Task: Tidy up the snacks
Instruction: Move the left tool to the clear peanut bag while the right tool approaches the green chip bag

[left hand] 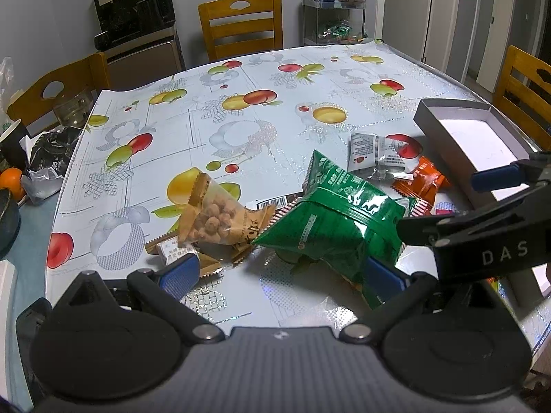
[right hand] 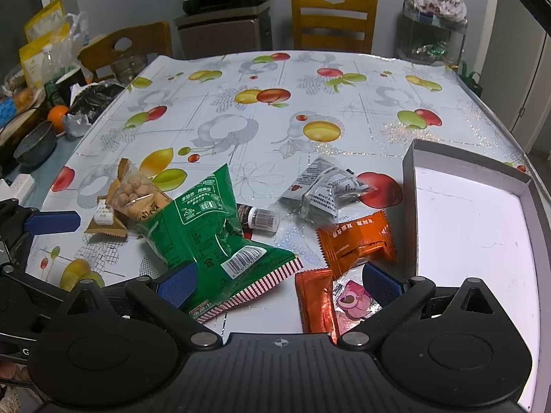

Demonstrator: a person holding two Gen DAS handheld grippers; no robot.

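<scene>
A fruit-print tablecloth point(right hand: 275, 130) covers the table. At centre frame in both views lies the green snack bag point(right hand: 206, 227), other packets scattered around it; the grey box point(right hand: 409, 179) sits at right. Both the left gripper point(left hand: 280, 275) and right gripper point(right hand: 279, 280) stand spread wide, holding nothing.

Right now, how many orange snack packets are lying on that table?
2. One orange packet lies beside the open box; the other orange packet lies nearer, by the right gripper. More may hide under the green bag.
</scene>
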